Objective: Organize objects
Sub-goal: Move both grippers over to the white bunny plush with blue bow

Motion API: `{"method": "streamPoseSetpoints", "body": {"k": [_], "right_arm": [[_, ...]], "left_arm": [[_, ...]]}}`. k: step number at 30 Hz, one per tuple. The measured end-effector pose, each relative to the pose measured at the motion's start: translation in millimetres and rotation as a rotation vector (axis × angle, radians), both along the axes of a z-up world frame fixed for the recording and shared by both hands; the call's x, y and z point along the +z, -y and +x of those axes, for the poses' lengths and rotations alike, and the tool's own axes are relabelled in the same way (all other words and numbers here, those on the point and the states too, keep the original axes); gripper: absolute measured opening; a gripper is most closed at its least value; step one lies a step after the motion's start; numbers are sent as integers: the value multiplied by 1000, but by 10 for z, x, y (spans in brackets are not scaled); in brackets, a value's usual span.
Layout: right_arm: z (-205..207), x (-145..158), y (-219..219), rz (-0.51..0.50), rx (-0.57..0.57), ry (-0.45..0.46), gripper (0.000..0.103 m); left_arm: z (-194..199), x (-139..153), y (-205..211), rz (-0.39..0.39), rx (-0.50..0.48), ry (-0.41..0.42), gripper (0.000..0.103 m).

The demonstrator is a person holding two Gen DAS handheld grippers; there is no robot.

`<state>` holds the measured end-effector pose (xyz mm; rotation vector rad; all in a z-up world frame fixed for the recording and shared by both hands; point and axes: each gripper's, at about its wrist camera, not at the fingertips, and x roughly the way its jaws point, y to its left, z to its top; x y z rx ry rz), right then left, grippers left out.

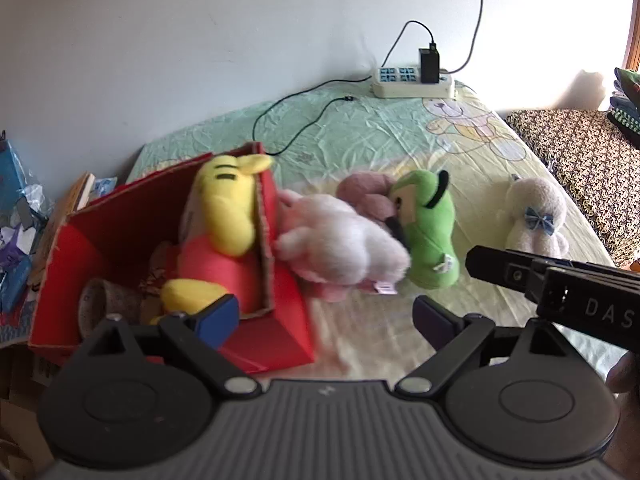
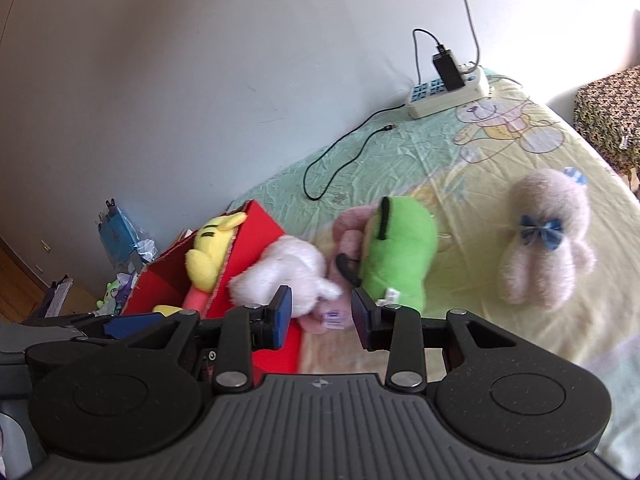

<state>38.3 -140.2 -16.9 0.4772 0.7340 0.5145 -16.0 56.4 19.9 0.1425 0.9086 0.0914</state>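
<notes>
A red cardboard box [image 1: 104,224] [image 2: 256,232] lies on the bed with a yellow and red plush [image 1: 228,220] [image 2: 208,252] inside it. A white fluffy plush [image 1: 344,240] [image 2: 280,268] leans on the box's outer wall. Beside it lie a pink plush [image 1: 364,192] [image 2: 348,232] and a green plush [image 1: 428,232] [image 2: 400,252]. A cream bear with a blue bow [image 1: 536,216] [image 2: 544,236] lies apart at the right. My left gripper [image 1: 324,316] is open and empty, above the box's near corner. My right gripper [image 2: 322,316] is open and empty, just short of the white plush.
A white power strip [image 1: 412,82] [image 2: 448,92] with a black charger and trailing cables sits at the bed's far edge by the wall. A patterned cushion [image 1: 580,152] stands at the right. Bags and clutter [image 1: 16,216] lie left of the box.
</notes>
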Motion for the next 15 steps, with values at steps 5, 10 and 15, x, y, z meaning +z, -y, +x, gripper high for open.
{"method": "streamPoseSetpoints", "body": {"k": [5,10,15], "right_arm": [[60,-81,335,2,-21,-29,37],[153,-156,653,9,-54,-57,37],[232,-234,941,14,-95,-78,38]], "left_arm": [[100,-122,306,-1,-1,-29,94],[220,-219,579,4,-12,-59,94],[366,-283,836,14,-37,-80,94]]}}
